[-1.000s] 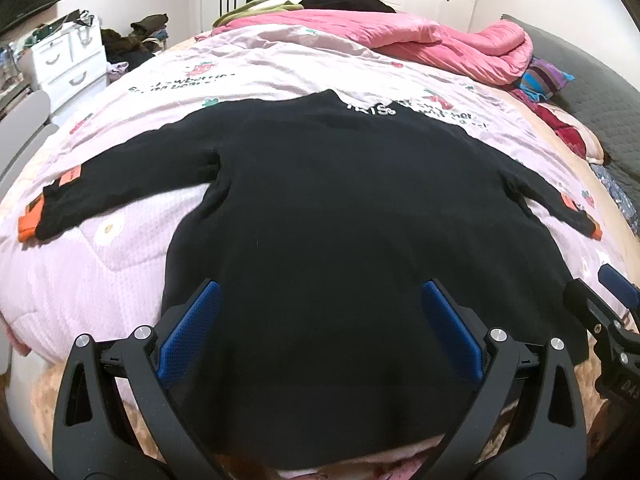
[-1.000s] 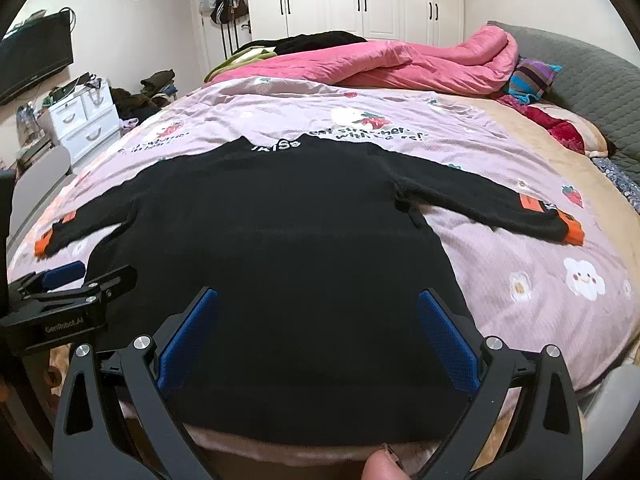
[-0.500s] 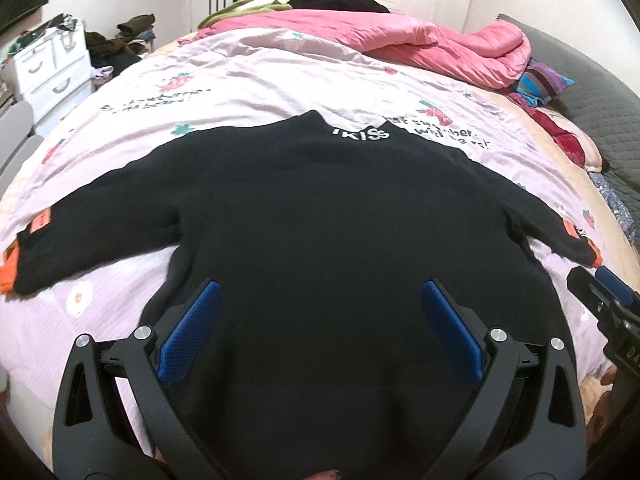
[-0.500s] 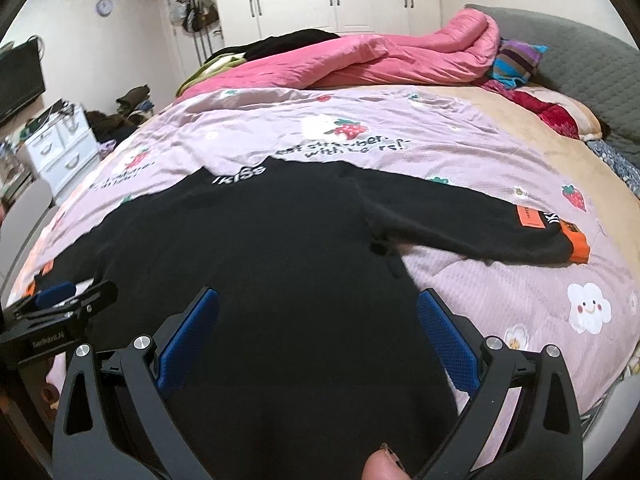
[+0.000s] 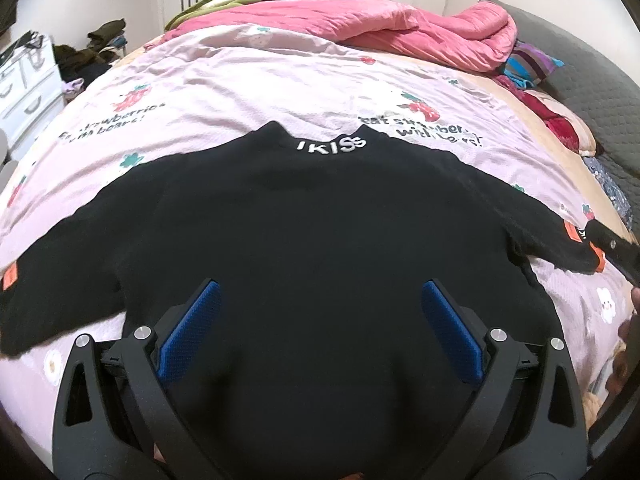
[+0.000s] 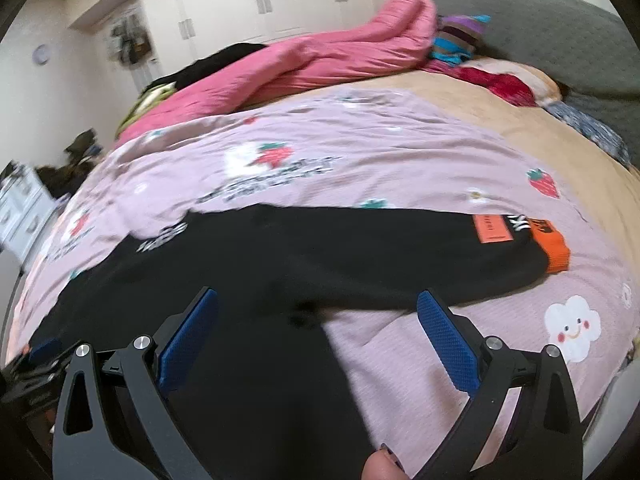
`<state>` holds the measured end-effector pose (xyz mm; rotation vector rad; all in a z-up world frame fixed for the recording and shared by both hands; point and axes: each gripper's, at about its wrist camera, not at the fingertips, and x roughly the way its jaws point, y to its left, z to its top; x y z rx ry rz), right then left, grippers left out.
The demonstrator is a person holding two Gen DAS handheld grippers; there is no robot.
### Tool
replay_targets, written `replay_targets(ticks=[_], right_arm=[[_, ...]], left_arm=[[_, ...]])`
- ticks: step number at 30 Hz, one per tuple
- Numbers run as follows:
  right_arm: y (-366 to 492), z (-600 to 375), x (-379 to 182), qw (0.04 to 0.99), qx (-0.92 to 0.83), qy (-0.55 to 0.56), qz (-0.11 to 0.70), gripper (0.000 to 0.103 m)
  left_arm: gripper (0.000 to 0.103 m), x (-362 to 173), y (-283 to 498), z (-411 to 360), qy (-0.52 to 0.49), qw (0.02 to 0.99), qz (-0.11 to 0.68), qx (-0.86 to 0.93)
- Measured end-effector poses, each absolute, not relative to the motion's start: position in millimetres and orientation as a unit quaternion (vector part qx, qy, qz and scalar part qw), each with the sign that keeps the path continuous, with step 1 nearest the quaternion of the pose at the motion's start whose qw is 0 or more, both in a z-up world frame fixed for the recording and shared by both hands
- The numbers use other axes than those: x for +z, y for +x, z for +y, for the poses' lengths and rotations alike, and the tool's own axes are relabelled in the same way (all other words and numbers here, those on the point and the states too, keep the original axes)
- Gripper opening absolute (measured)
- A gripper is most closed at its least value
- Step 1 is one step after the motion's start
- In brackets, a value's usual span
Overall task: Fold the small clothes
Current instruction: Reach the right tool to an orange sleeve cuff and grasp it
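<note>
Black sweater (image 5: 320,240) lies flat on the pink quilt (image 5: 248,80), sleeves out to both sides. Left gripper (image 5: 320,328) has moved fwd over the sweater body vs 0.5 s ago – jaws wide apart, holding nothing. Right gripper (image 6: 316,332) has swung right toward the sleeve w/ the orange cuff (image 6: 554,250) – also spread wide, empty, view blurred.

Motion blur smears the right wrist view, leaving the collar lettering (image 6: 162,236) on the black sweater (image 6: 256,280) unreadable. At lower left of the left wrist view, the sweater's sleeve cuff (image 5: 12,320) runs off the frame edge. The hem hides behind the gripper frames along both views' bottom edges.
</note>
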<state>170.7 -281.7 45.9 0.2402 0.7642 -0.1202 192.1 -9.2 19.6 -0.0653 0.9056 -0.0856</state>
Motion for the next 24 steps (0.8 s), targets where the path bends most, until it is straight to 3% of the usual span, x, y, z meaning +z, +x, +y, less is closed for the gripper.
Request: replay_targets(ticks=[24], right_arm=[[189.0,-442.0,-19.4,0.849,-0.239,0.254,0.398,0.099]], left_arm=[[0.094,-11.3,268.8,-8.8,-0.028,0.891,0.453,-0.034]])
